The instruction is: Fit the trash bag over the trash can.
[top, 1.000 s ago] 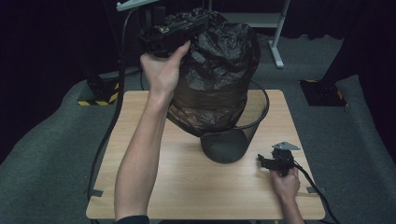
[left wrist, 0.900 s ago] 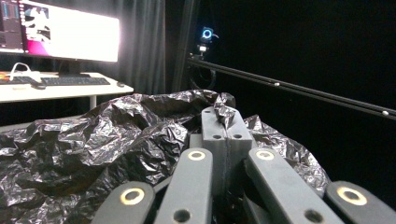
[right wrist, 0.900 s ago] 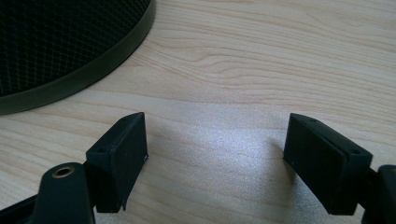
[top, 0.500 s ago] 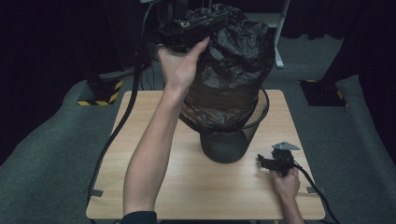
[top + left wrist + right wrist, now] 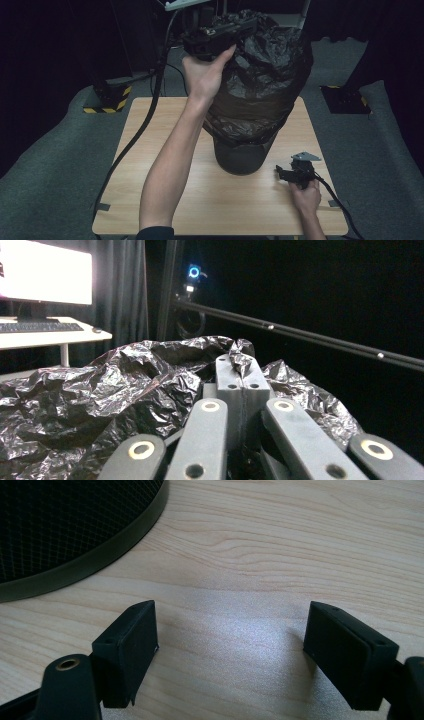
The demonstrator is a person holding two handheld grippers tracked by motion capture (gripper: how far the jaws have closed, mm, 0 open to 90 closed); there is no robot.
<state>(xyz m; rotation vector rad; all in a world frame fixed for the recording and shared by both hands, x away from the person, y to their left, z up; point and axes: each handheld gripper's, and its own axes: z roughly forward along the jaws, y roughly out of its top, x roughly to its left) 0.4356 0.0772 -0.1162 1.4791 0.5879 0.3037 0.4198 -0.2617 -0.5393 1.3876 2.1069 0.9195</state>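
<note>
**Left gripper pinching bin bag, right gripper idle on table**

High view: left hand point(image 5: 202, 75) raised above the far half of the table point(image 5: 150, 200), holding the left gripper point(image 5: 220, 35) at the top of a black bin bag point(image 5: 265, 75). Bag is crinkled, bulging, lifted high; its lower part hangs into a dark mesh wastebasket point(image 5: 242, 157) standing near the table centre, slightly right. Bag's bottom edge looks draped over the basket rim; exact contact hard to tell. Black cable point(image 5: 145, 120) trails from the left gripper down over the table's left side.

Left gripper view: jaws pressed together with a fold of the bin bag point(image 5: 100, 400) caught between the tips point(image 5: 242, 371). Gripping the bag. Bag plastic spreads out left and below the jaws. Far left background: lit monitor point(image 5: 45, 272) and keyboard point(image 5: 37, 326) on a white desk point(image 5: 55, 337).

Right gripper point(image 5: 295, 172) rests on the table at the near right, just right of the basket base, held by the right hand point(image 5: 306, 195). Grey three-cornered plate on top.

Right gripper view: jaws spread wide apart, nothing between them point(image 5: 230, 645), bare wood of the table point(image 5: 300, 545) below. Wastebasket's mesh wall and base rim point(image 5: 100, 550) at upper left, near but not touching the jaws.
</note>
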